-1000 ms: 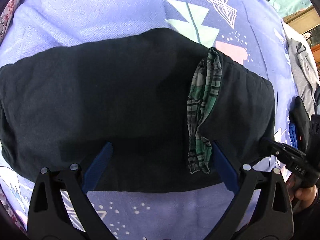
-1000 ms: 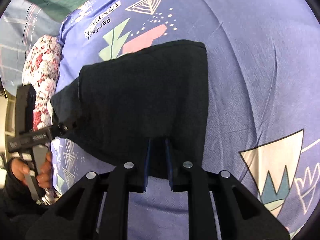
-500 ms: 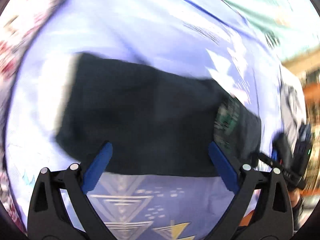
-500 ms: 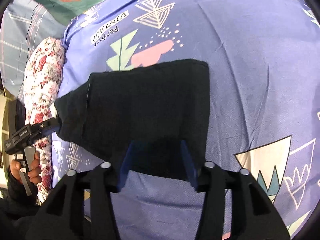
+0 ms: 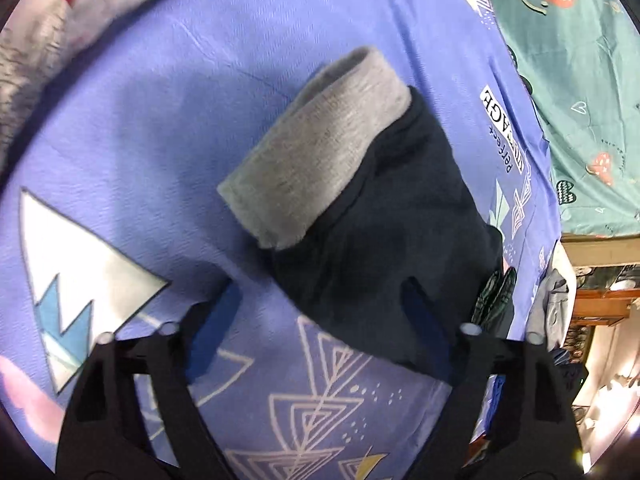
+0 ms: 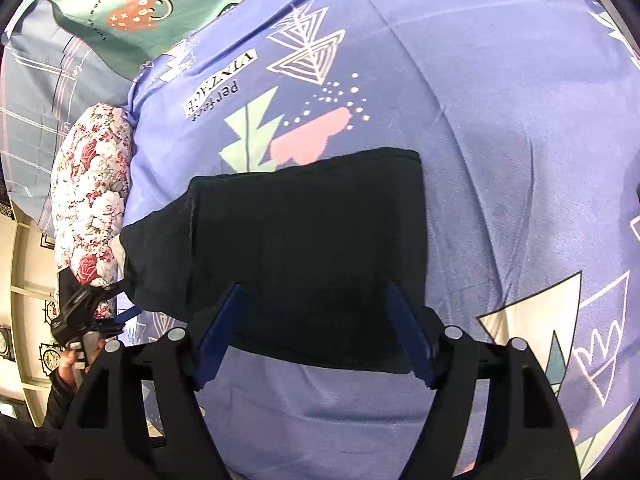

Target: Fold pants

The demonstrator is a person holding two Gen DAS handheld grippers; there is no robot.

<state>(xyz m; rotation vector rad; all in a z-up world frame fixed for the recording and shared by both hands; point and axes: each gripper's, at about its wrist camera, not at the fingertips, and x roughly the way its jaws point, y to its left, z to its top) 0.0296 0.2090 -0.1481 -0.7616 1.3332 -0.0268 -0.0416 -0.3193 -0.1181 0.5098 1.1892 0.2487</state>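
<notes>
Pants (image 6: 308,248) lie folded into a dark, nearly black rectangle on a purple bedspread (image 6: 500,160) printed with white triangles, a pink shape and pale green leaf forms. Seen from the right, the folded cloth has straight edges and a square far corner, with a looser flap spreading out on its left side. From the left, a wide grey ribbed band (image 5: 320,152) shows at one end of the pants, rolled back over the dark fabric, and a sliver of green plaid lining (image 5: 494,296) peeks out at the far edge.

Both tools hang over the near edge of the pants. The right gripper (image 6: 316,332) has just been opening; its blue pads stand wide apart above the cloth, gripping nothing. The left gripper (image 5: 320,320) has just been closing a little, yet its jaws are still wide, one finger over the bedspread and one over dark fabric, pinching nothing. A floral pillow (image 6: 92,196) and a teal blanket (image 6: 132,12) lie beyond.
</notes>
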